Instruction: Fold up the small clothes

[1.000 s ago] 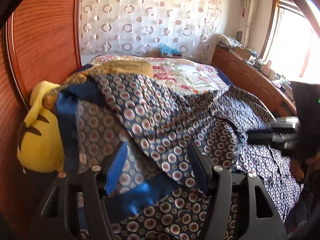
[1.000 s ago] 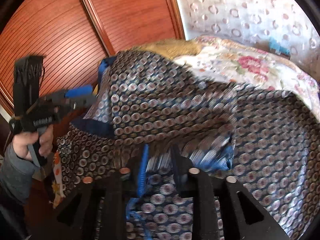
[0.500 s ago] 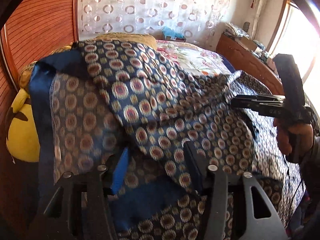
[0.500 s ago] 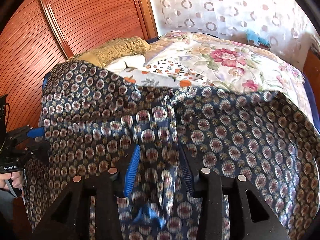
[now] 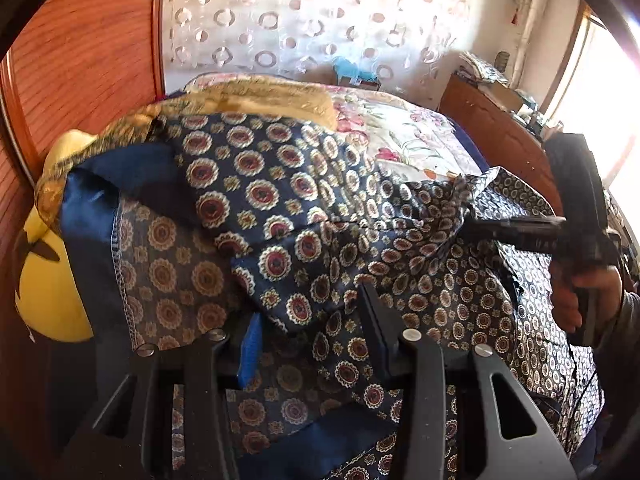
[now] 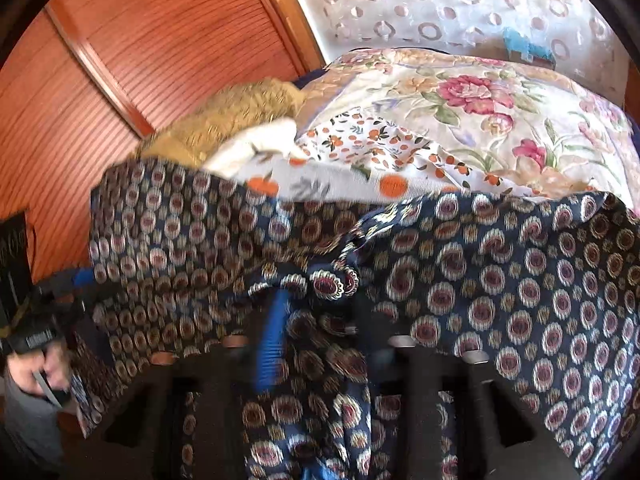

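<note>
2 tongs hold your patterned garment [image 5: 304, 216] spread over the bed [image 6: 500, 120], likely so it hangs open for folding. Your left tongs [image 5: 312, 344] grip its blue-lined edge; your right tongs [image 6: 320, 328] are clamped on bunched cloth between the fingers [image 6: 272, 340].

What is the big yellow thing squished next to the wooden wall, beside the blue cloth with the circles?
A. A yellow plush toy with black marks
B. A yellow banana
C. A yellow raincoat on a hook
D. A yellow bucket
A: the rounded, soft yellow plush toy with black marks sits wedged between the reddish wooden panel wall and the navy medallion-print garment that both grippers hold.
</note>
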{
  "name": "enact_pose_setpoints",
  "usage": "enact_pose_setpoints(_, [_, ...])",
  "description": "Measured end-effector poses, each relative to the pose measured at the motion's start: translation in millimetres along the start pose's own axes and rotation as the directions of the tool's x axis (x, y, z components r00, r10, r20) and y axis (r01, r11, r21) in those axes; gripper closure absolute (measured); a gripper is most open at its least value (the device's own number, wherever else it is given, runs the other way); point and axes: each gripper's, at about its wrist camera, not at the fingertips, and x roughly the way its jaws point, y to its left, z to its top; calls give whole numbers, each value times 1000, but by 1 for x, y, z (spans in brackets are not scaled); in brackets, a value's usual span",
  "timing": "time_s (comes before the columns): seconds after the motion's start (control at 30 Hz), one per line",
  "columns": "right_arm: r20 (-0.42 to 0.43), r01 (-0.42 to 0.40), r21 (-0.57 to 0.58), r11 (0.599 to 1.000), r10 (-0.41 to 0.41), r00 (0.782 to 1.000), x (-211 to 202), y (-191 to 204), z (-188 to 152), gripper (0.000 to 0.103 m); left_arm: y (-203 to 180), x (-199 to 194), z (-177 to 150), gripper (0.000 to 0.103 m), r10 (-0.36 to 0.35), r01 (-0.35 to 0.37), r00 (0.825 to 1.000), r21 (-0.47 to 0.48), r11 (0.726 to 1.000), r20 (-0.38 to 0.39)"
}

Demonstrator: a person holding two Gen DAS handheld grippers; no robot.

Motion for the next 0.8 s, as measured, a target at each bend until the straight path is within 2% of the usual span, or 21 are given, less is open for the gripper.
enact_pose_setpoints(0.03, [-6,14,-10,1000,-14,1000,-5,2,-5,94,-3,-4,-1,72,21,-22,1000,16,1000,12])
enact_pose_setpoints(0.07, [-8,23,-15,1000,-23,1000,-7,3,-9,95,-5,-7,-1,84,25,-25,999,19,999,20])
enact_pose_setpoints(0.17, [-23,35,-10,999,-35,999,-19,5,-21,95,-7,-20,1,93,30,-31,998,30,999,62])
enact_pose_setpoints(0.23, [-25,49,-4,999,-49,998,-26,4,-23,95,-4,-28,5,93,76,-79,993,37,996,96])
enact_pose_setpoints(0.33, [-1,75,-39,996,-75,997,-36,13,-21,94,2,-37,11,93,66,-69,992,22,997,109])
enact_pose_setpoints(0.37, [12,87,-48,995,-86,996,-40,17,-22,91,5,-43,12,93,54,-57,992,17,998,114])
enact_pose_setpoints(0.4, [22,97,-55,994,-96,995,-45,21,-23,81,7,-47,14,92,53,-56,992,20,998,116])
enact_pose_setpoints(0.43, [34,107,-61,992,-105,994,-49,25,-24,69,9,-50,14,90,55,-58,991,25,998,119])
enact_pose_setpoints(0.5, [76,125,-76,989,-119,990,-57,34,-30,56,12,-59,13,67,62,-67,990,38,997,127])
enact_pose_setpoints(0.53, [93,136,-80,987,-129,987,-60,39,-33,53,16,-67,13,61,57,-64,989,45,997,138])
enact_pose_setpoints(0.57, [107,149,-82,985,-140,984,-64,44,-36,52,18,-72,12,50,53,-60,987,45,997,151])
enact_pose_setpoints(0.63, [132,162,-82,983,-150,980,-73,57,-45,52,22,-79,12,41,57,-65,986,43,997,155])
enact_pose_setpoints(0.67, [139,155,-85,984,-142,980,-78,64,-51,52,27,-82,13,33,67,-74,987,42,996,148])
enact_pose_setpoints(0.8, [164,102,-117,988,-82,983,-96,111,-79,52,33,-94,15,30,74,-83,985,57,995,158])
